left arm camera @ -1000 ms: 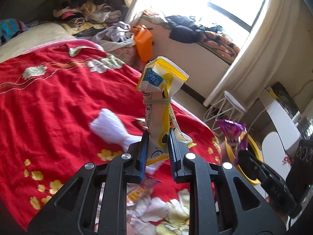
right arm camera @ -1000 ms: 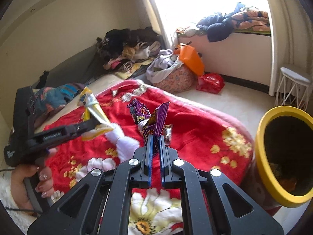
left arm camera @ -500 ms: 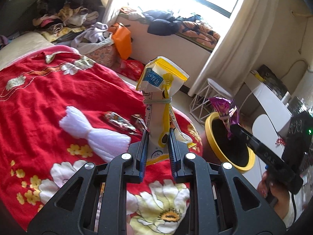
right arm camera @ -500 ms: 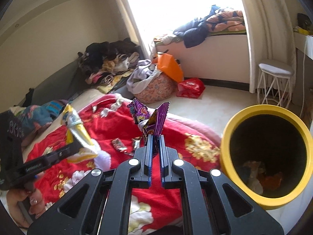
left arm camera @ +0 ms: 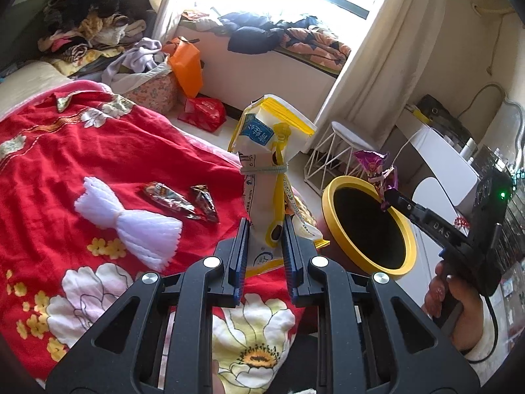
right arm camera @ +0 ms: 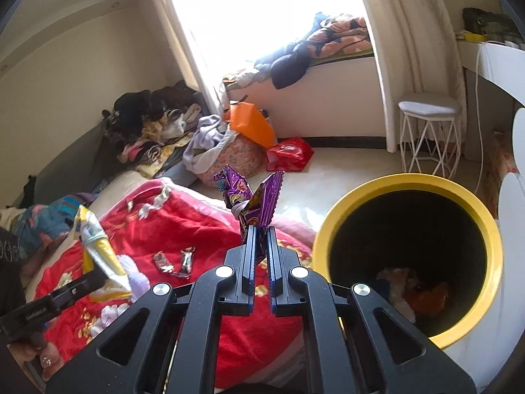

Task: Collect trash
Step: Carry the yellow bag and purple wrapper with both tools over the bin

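My left gripper [left arm camera: 265, 229] is shut on a white and yellow snack bag [left arm camera: 267, 164] tied with a band, held upright over the bed's edge. My right gripper [right arm camera: 261, 239] is shut on a crumpled purple wrapper [right arm camera: 249, 197]; in the left wrist view that purple wrapper [left arm camera: 374, 167] hangs at the far rim of the yellow bin [left arm camera: 331, 210]. The yellow bin [right arm camera: 328, 236] stands beside the bed at the right, with some trash at its bottom. Two dark candy wrappers [left arm camera: 180, 202] and a white foam net [left arm camera: 131, 226] lie on the red blanket [left arm camera: 65, 164].
A white wire stool [right arm camera: 426, 131] stands by the curtain. A red bag [right arm camera: 288, 154] and a laundry basket [right arm camera: 229, 157] with an orange bag sit on the floor past the bed. Clothes pile up along the far wall and windowsill. A white desk [left arm camera: 436, 164] is at the right.
Both grippers swung to the right with their trash, away from the bed's middle. The yellow bin came closer, and the purple wrapper now hangs at its rim.
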Tool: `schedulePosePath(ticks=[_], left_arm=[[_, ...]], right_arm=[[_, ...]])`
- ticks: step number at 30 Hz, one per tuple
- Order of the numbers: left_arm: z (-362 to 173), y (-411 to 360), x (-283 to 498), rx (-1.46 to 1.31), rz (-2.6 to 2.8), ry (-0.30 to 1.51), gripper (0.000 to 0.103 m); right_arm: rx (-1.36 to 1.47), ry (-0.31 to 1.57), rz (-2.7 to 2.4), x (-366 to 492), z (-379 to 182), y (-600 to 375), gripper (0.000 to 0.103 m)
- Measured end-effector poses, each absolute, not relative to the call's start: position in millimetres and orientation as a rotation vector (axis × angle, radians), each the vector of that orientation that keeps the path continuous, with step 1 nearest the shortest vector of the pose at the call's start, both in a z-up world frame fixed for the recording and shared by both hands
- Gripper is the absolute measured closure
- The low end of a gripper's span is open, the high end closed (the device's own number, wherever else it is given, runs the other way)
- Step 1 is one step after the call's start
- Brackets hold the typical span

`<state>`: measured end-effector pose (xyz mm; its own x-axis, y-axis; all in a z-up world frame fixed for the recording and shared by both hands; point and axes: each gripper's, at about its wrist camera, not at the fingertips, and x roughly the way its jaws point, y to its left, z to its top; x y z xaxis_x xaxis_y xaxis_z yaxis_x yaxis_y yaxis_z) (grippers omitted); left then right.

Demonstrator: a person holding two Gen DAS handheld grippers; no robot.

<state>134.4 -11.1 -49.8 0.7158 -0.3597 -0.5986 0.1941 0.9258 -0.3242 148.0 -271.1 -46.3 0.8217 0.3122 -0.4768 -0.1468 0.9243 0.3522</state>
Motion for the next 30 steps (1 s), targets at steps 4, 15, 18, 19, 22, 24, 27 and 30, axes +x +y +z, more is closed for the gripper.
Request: schedulePosePath(ticks=[4, 15, 18, 19, 22, 24, 27, 30], left_arm=[[-51.1, -19.5, 132.3, -0.238, -0.327, 0.714, 0.089], [-53.5, -43.3, 129.2, -0.223, -0.379, 0.725, 0.089], [-54.4, -50.8, 129.7, -0.217, -0.389, 0.726, 0.089], [-54.8, -53.3, 129.9, -0.214, -0.392, 0.728, 0.089], [-55.5, -60.4, 130.1, -0.205, -0.401, 0.732, 0.089], [-55.9, -64.7, 130.8, -0.200, -0.406, 0.733, 0.089], [-57.0, -72.1, 133.0, -0.189, -0.416, 0.737, 0.089], [-57.7, -80.7, 134.9, -0.177, -0.428, 0.739, 0.089]], right_arm=[[0.323, 0.552, 0.224, 149.1, -48.2, -282.8, 0.097], [0.346, 0.540, 0.129, 148.8, -54.1, -317.6, 0.097], [0.352, 0.538, 0.106, 148.5, -56.2, -325.3, 0.097], [0.357, 0.538, 0.095, 148.3, -57.3, -329.5, 0.097], [0.374, 0.538, 0.077, 148.2, -59.5, -338.0, 0.097], [0.381, 0.537, 0.064, 146.9, -61.4, -342.7, 0.097], [0.377, 0.540, 0.043, 147.5, -64.1, -346.8, 0.097], [0.395, 0.557, 0.021, 148.7, -71.2, -355.7, 0.097]])
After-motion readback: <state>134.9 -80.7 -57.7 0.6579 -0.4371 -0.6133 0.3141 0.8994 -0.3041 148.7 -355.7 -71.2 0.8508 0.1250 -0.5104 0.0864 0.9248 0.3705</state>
